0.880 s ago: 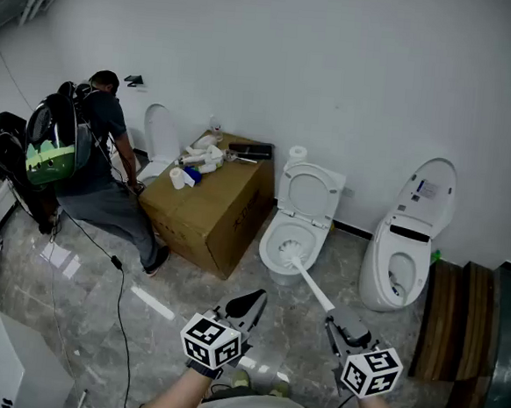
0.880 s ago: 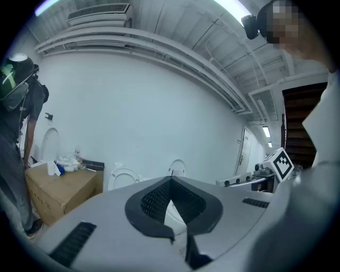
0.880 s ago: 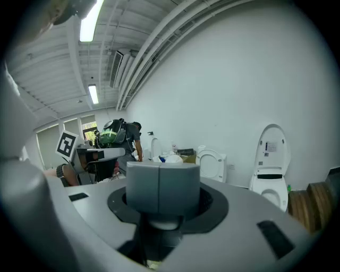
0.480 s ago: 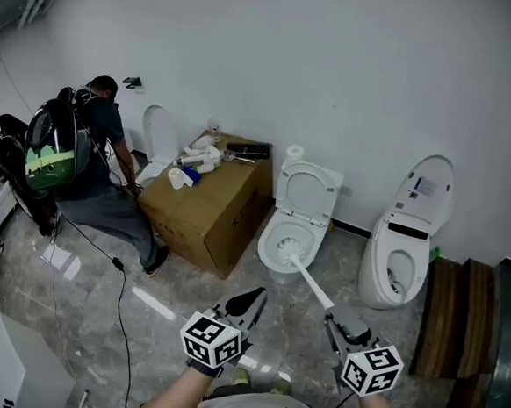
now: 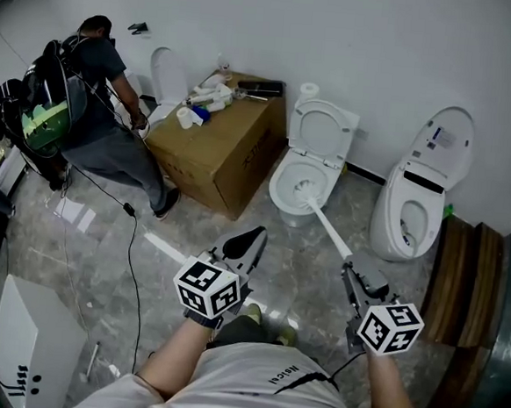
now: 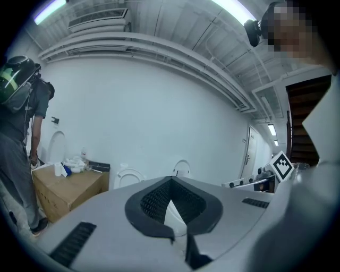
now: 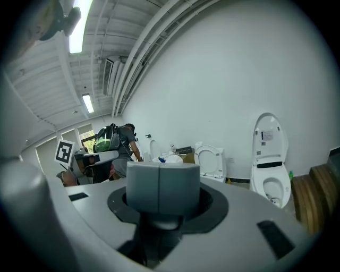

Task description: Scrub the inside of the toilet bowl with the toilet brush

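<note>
White long-handled toilet brush [image 5: 326, 225], bristle head down inside the bowl of the open white ceramic toilet [image 5: 325, 130], handle end pinched by the right gripper [image 5: 354, 266]; left gripper [image 5: 245, 242] jaws pressed together, empty, over the grey marbled floor [image 5: 183, 224]; brown cardboard box [image 5: 225, 148] just beside the toilet

- The toilet brush [image 5: 329, 222] runs from my right gripper [image 5: 356, 280] forward into the toilet bowl [image 5: 278, 193].
- A cardboard box [image 5: 228, 157] sits ahead of my left gripper [image 5: 245, 245], left of the bowl.
- A second toilet [image 5: 413, 211] stands ahead and right of the right gripper.
- A person [image 5: 88, 97] stands far left of the left gripper.
</note>
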### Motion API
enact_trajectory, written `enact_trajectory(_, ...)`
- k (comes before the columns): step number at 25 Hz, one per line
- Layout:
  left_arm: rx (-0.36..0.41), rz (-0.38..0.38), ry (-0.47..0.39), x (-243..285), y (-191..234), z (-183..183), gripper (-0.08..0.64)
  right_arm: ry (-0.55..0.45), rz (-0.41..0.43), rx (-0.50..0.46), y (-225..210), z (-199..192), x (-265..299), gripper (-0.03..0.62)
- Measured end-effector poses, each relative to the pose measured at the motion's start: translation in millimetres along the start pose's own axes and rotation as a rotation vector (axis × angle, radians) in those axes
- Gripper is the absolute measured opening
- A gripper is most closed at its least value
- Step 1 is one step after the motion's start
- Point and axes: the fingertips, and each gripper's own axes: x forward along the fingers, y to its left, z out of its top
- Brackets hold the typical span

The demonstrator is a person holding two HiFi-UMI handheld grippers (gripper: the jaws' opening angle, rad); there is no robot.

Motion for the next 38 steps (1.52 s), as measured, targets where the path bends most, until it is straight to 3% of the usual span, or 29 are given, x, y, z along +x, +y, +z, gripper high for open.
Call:
enact_trajectory(10, -0.009, -0.003, 0.005, 28, 35, -1, 0.006, 0.051, -0.040, -0.018, -12, 0, 36, 0.158)
enact_trajectory(18, -0.020, -0.037, 0.042, 94, 105, 8, 0.006, 0.114, -0.107, 0.002, -33, 20, 113, 0.158)
enact_trajectory(29, 0.037, -0.134, 0.083, 195, 227, 20, 0.006, 0.156, -0.221, 0.016, -49, 50, 245, 0.158)
enact_trajectory(38, 0.029, -0.137, 0.126, 259, 277, 4, 0.006, 0.255, -0.257, 0.050, -94, 37, 313, 0.158)
